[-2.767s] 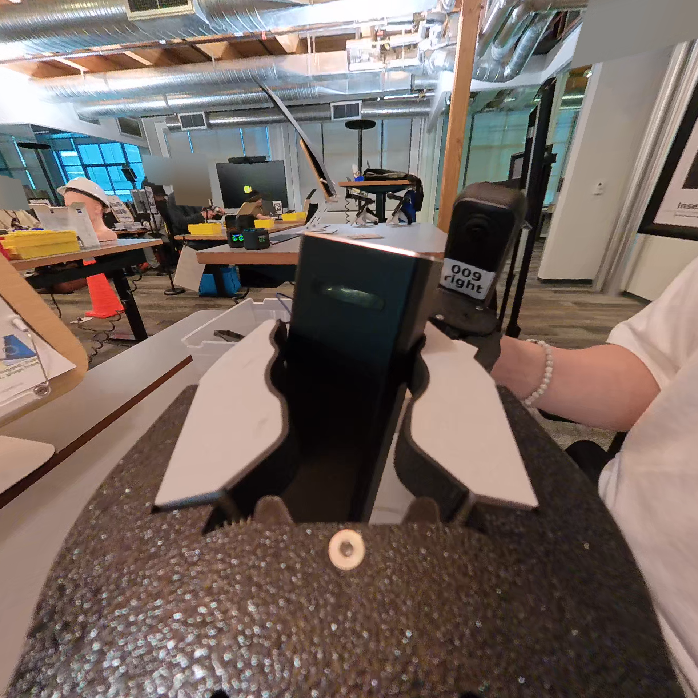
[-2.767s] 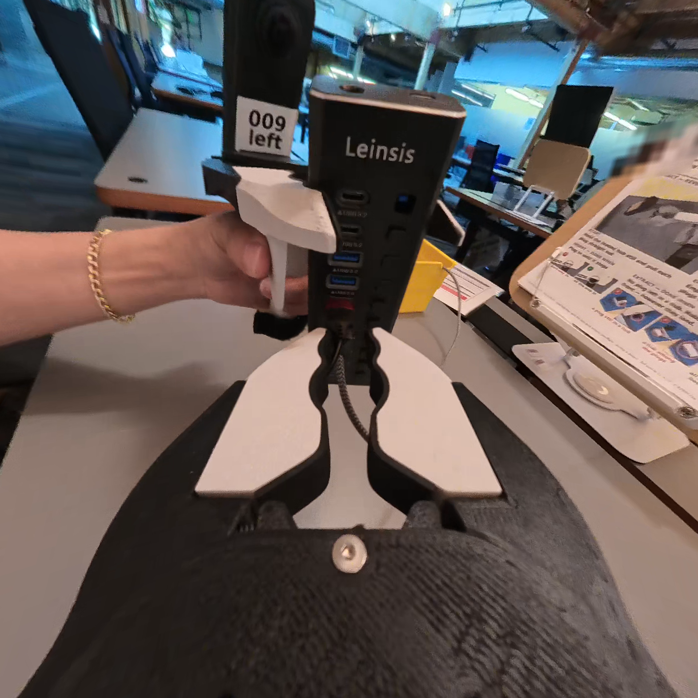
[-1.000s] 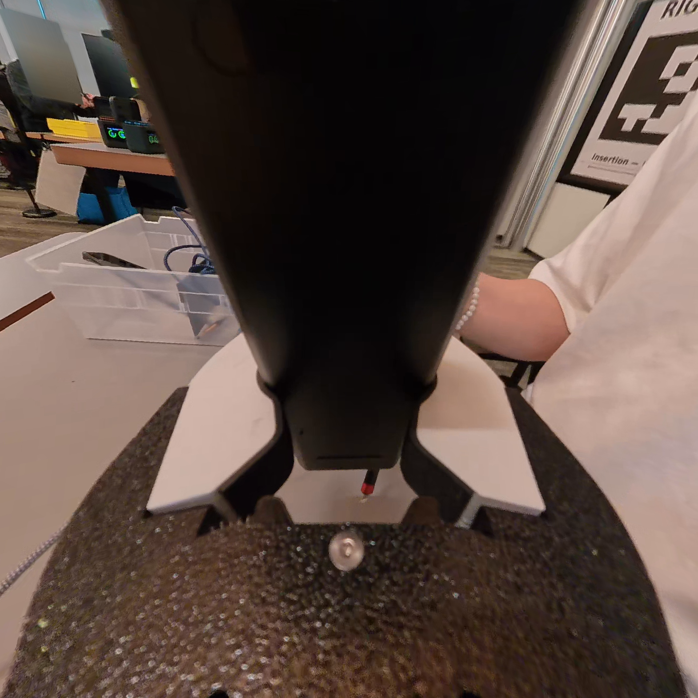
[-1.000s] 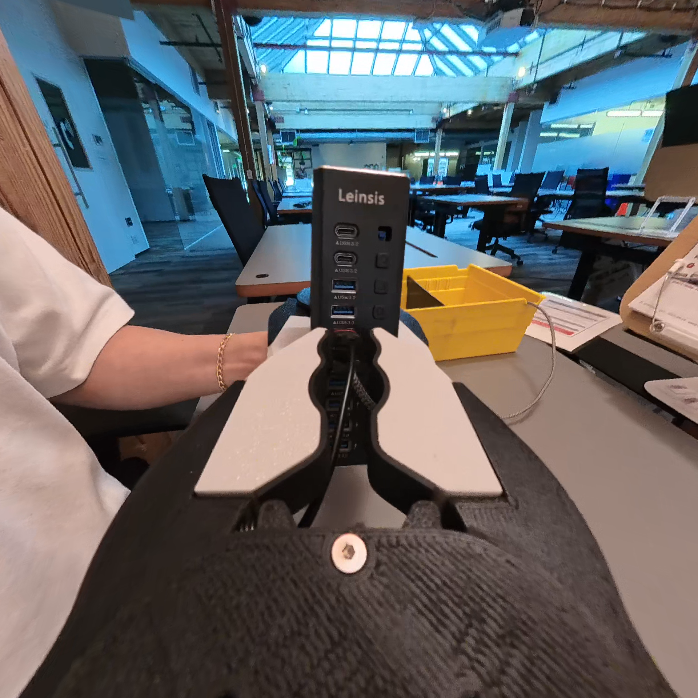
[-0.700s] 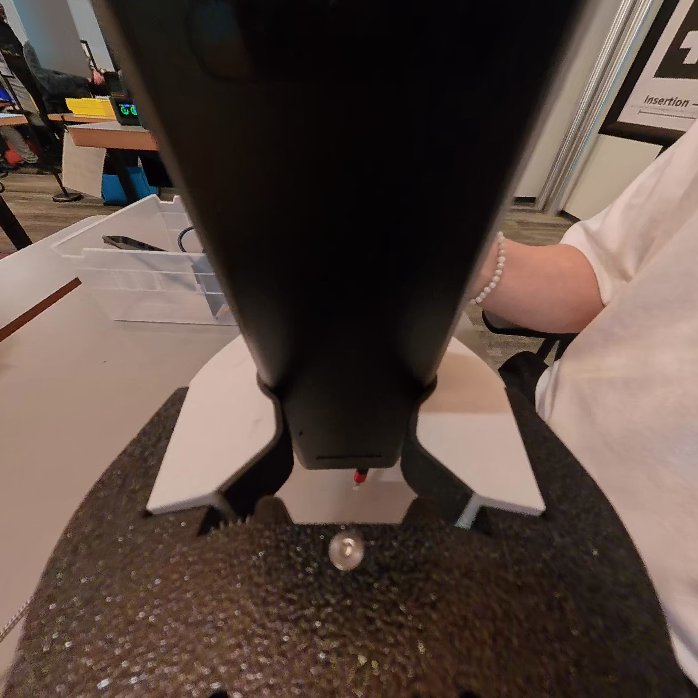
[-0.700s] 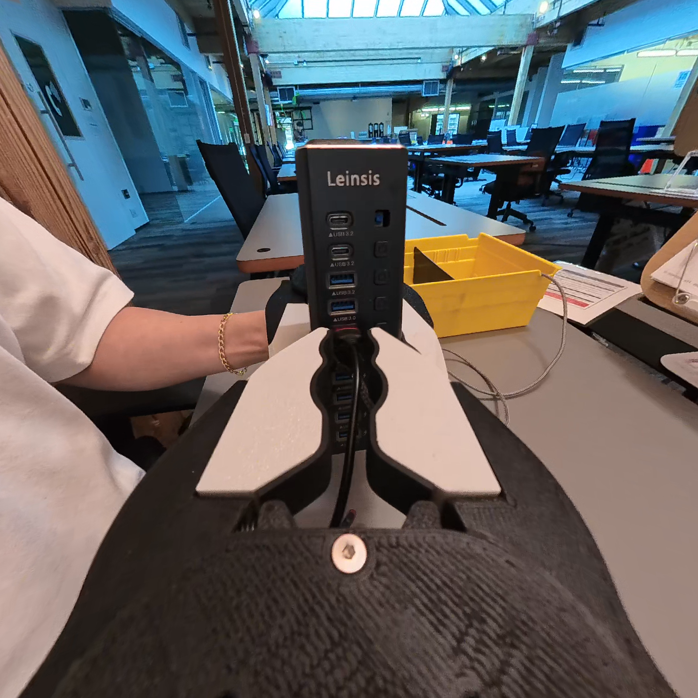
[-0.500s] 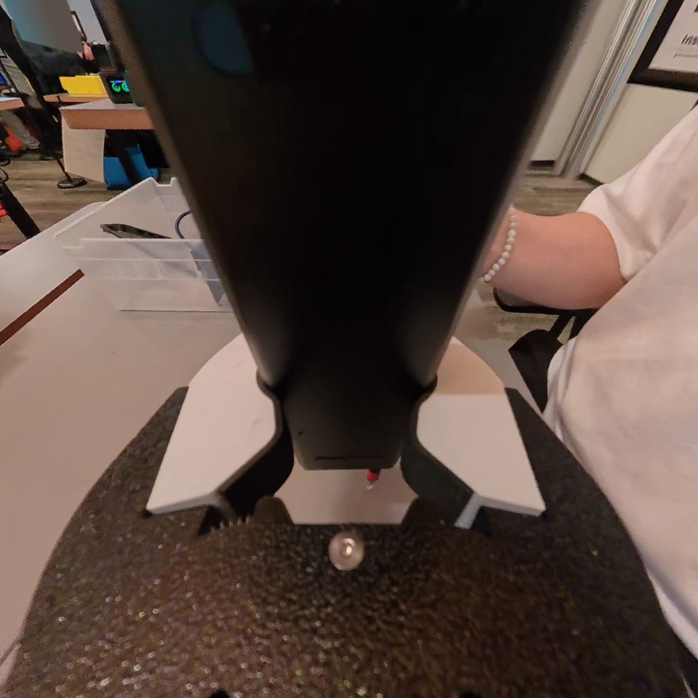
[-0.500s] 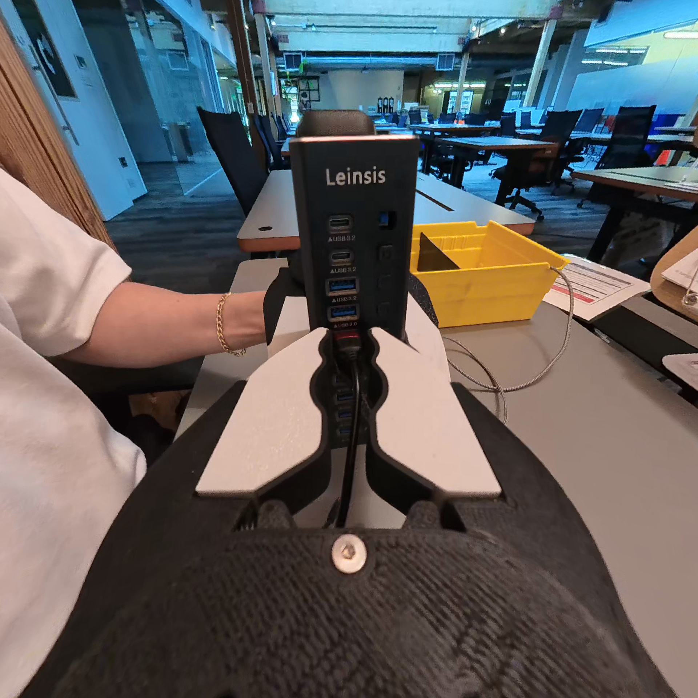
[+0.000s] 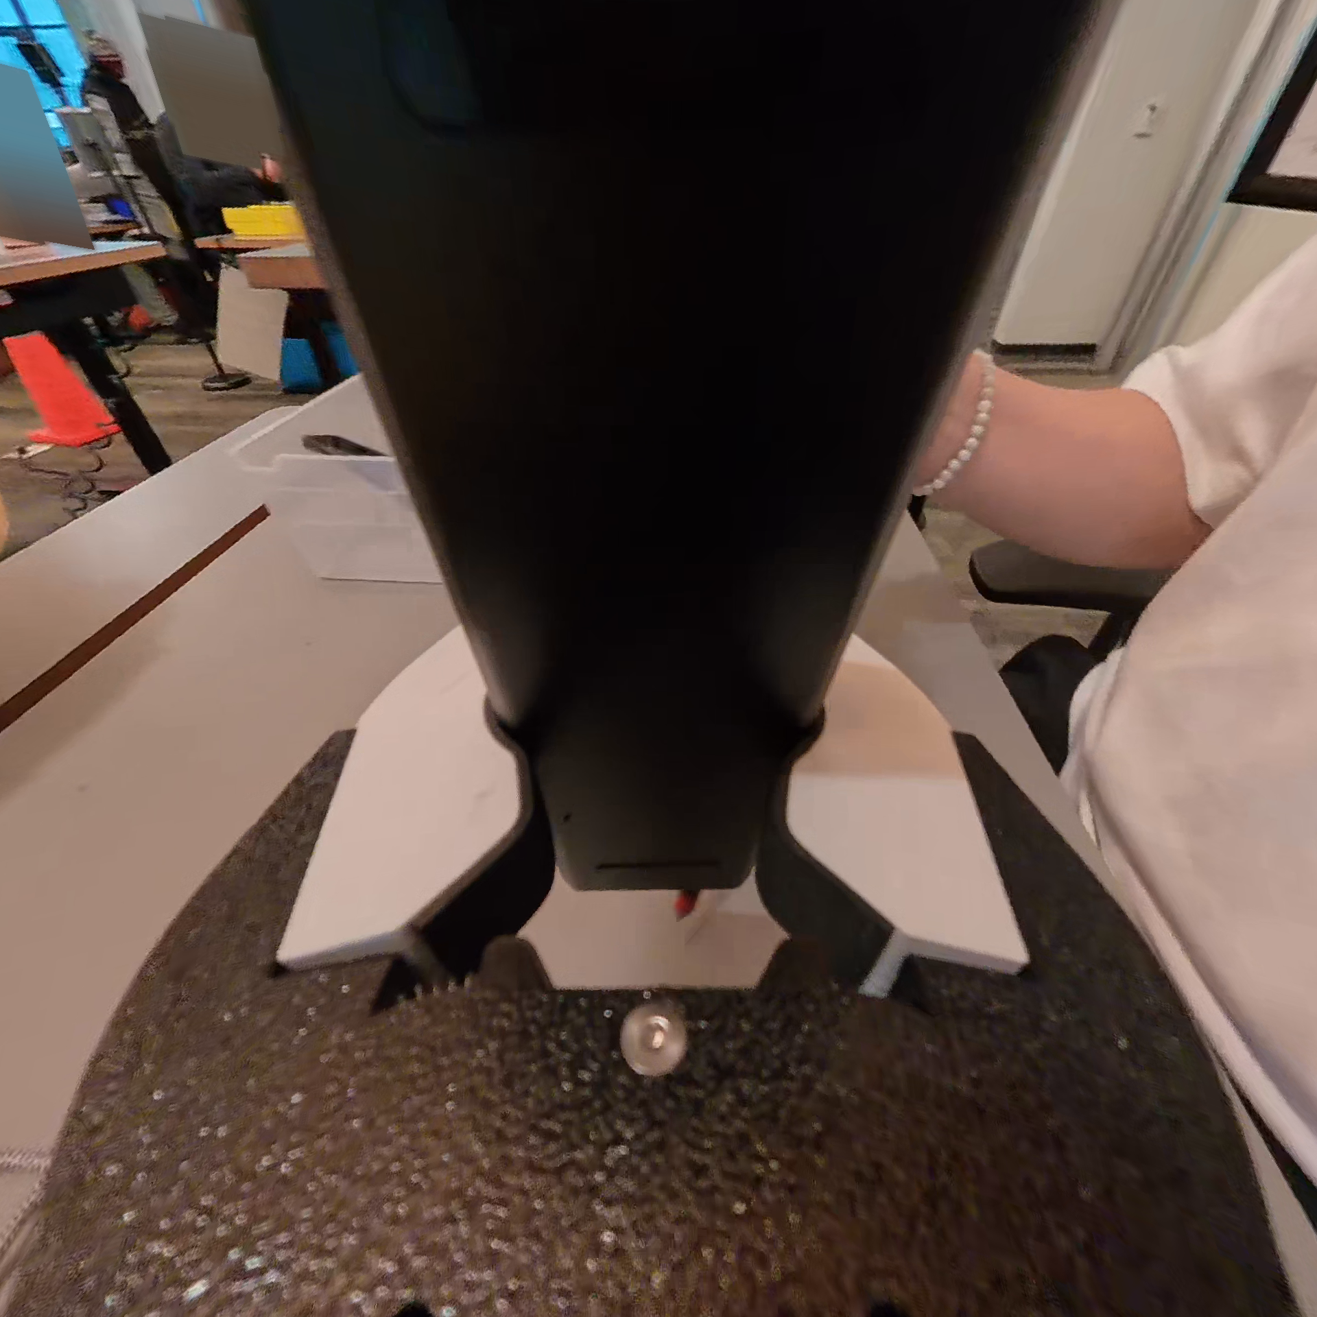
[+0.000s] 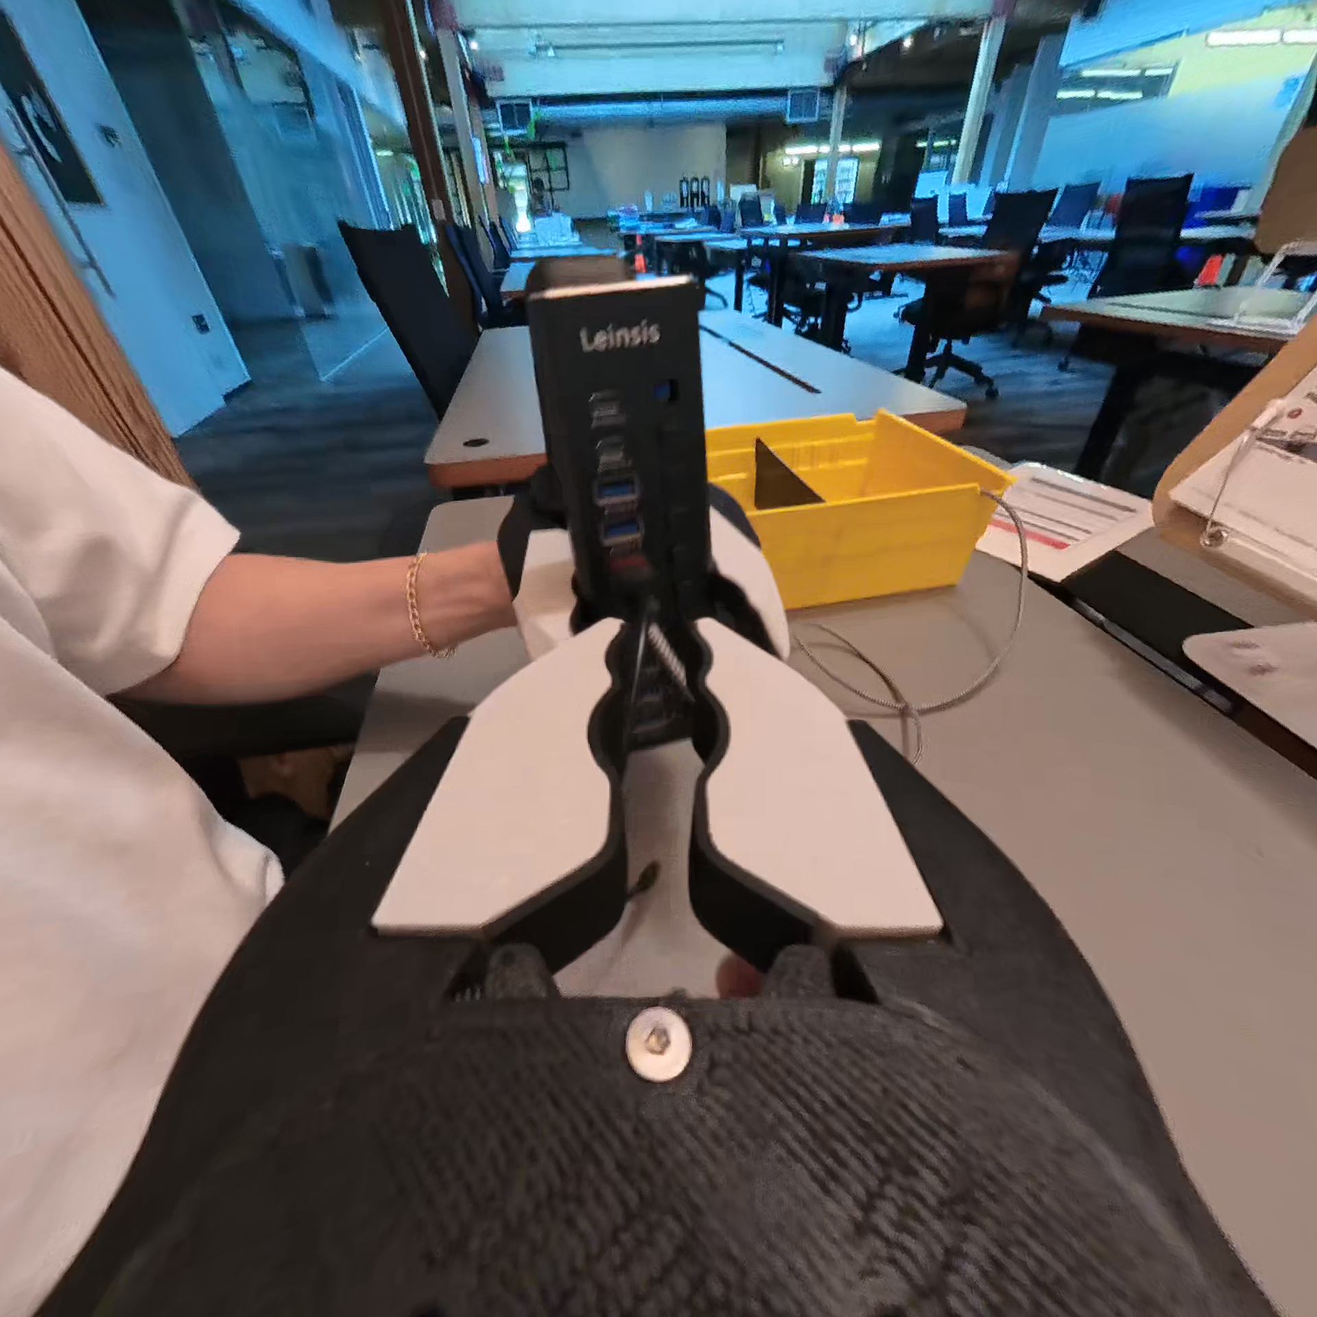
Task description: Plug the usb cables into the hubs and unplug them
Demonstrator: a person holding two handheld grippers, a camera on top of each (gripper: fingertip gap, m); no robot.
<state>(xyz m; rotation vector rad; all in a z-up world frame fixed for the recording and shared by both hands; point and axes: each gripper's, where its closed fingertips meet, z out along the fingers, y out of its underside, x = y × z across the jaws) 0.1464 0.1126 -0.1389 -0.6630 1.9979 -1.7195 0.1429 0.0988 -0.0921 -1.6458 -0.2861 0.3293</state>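
Note:
A black upright USB hub (image 9: pixel 641 356) fills the left wrist view. My left gripper (image 9: pixel 656 713) is shut on its lower end, one finger on each side. In the right wrist view the hub (image 10: pixel 620 399) faces me with its column of ports, and the left gripper (image 10: pixel 748 570) holds it above the grey table (image 10: pixel 1069 855). My right gripper (image 10: pixel 659 631) is shut on the end of a braided grey USB cable (image 10: pixel 926 702), just below the hub's red port. Blur hides whether the plug is still seated. A small red tip (image 9: pixel 684 905) shows under the hub.
A yellow bin (image 10: pixel 855 527) stands behind the hub, and the cable loops toward it. A clipboard with papers (image 10: pixel 1254 499) leans at the right. A clear plastic bin (image 9: pixel 342 499) sits on the table beyond the left gripper. The person's arms and white shirt flank both views. About 5 centimetres separates my left fingertips from my right.
In the right wrist view the hub now stands farther from my right gripper, and the red port shows above the fingertips. The left gripper still holds the hub and has swung a little.

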